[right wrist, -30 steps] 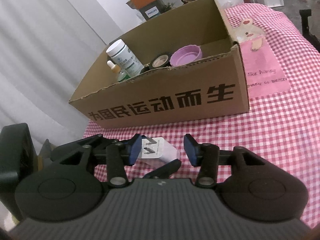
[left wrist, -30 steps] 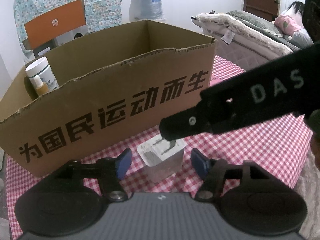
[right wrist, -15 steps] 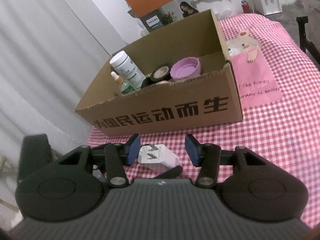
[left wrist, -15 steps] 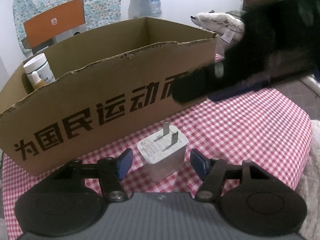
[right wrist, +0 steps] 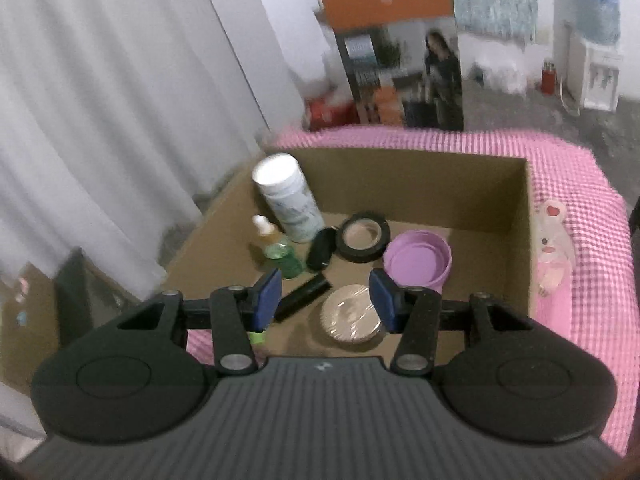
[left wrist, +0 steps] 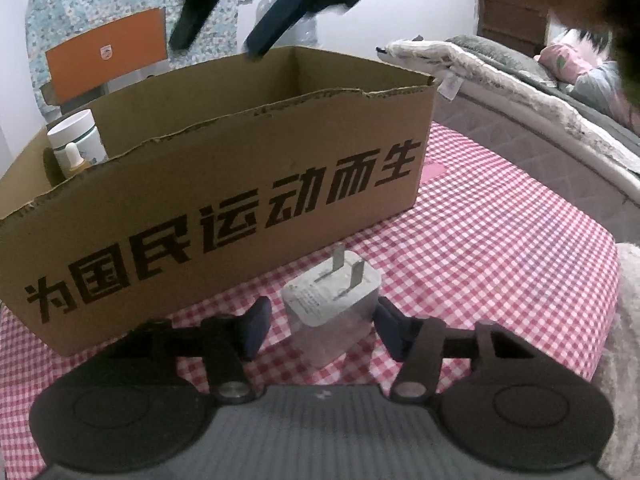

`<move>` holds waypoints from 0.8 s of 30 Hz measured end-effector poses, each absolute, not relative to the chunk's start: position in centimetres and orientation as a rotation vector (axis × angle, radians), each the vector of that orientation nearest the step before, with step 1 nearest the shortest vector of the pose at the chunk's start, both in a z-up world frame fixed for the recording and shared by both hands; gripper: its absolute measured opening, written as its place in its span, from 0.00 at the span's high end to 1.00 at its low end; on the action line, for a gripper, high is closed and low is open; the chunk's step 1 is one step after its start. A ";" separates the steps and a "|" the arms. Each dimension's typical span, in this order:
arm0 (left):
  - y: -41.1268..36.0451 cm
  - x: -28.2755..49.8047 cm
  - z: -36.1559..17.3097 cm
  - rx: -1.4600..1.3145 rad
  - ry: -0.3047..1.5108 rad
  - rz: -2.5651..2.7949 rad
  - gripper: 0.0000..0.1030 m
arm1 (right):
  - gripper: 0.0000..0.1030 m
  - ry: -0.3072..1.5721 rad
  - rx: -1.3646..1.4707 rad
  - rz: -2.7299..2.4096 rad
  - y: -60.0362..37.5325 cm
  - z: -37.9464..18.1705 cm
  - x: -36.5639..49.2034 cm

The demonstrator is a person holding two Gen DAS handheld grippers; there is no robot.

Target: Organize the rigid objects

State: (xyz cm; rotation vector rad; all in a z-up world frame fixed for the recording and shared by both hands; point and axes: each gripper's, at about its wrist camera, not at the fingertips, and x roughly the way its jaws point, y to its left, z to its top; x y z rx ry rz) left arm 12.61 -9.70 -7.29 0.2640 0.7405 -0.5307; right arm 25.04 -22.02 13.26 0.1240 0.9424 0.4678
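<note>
Lifted over one box [right wrist: 520,216], right gripper [right wrist: 326,294] spread empty; left gripper [left wrist: 320,320] closing around one charger [left wrist: 332,300].

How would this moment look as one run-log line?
left gripper: closing around charger | right gripper: empty, above cardboard box

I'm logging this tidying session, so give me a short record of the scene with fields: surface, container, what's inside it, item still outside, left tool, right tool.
surface: red and white checked cloth
container: open cardboard box with black lettering
inside: white bottle, dropper bottle, green bottle, black tape roll, purple bowl, round wrapped disc, two black items
outside: white plug adapter, prongs up, in front of the box
left tool: closing around the adapter, left pad not yet touching
right tool: above the box, nothing between its pads
</note>
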 end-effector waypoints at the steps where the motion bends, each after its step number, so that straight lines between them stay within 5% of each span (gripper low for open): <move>1: -9.6 12.5 -7.3 0.263 0.735 -0.535 0.53 | 0.56 0.976 0.118 0.462 -21.6 12.6 26.5; 9: -8.1 12.4 -7.5 0.261 0.702 -0.503 0.54 | 0.68 1.250 -0.033 0.397 -18.0 5.0 35.2; 16: -7.0 12.7 -7.6 0.248 0.692 -0.493 0.54 | 0.70 1.313 -0.146 0.291 -18.3 1.5 38.0; 22: -6.9 13.1 -7.8 0.247 0.689 -0.500 0.54 | 0.67 1.256 -0.039 0.319 -19.5 4.7 37.0; 24: -6.9 13.1 -7.9 0.244 0.696 -0.500 0.54 | 0.55 1.255 -0.002 0.391 -19.2 6.1 35.4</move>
